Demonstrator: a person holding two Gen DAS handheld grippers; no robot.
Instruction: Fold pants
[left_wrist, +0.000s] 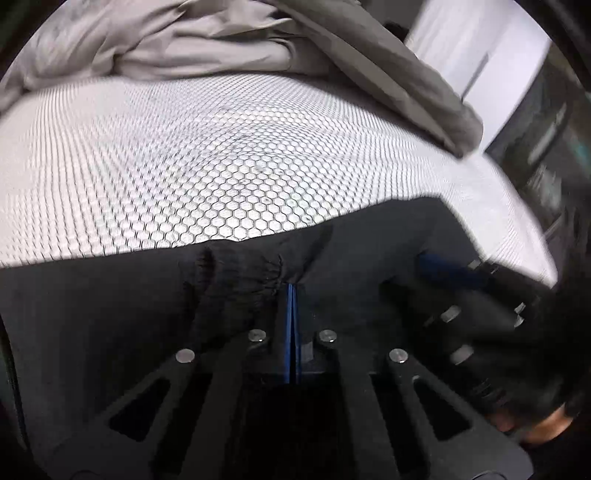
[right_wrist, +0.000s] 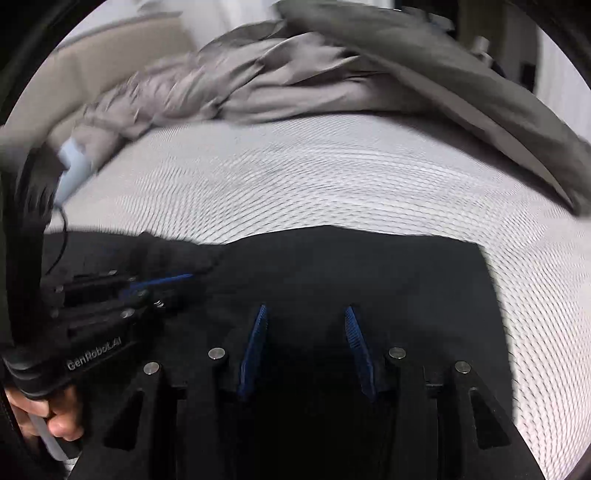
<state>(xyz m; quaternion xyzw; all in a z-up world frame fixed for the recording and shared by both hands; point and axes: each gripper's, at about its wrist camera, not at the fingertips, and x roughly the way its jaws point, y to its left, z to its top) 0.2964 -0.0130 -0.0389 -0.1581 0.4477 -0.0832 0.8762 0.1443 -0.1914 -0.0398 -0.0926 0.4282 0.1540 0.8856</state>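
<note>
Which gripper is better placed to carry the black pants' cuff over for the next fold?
Left. The left gripper is shut on the gathered cuff of the black pants, while the right gripper hangs open above the fabric, gripping nothing.

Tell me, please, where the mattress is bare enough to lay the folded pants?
The bare mattress between the black pants in front and the grey duvet behind is free, as is the strip right of the pants. The near edge is crowded: both grippers sit on the pants.

matt black cloth pants (left_wrist: 110, 295), honeycomb-textured mattress (left_wrist: 221, 155), grey blanket (right_wrist: 295, 85)
</note>
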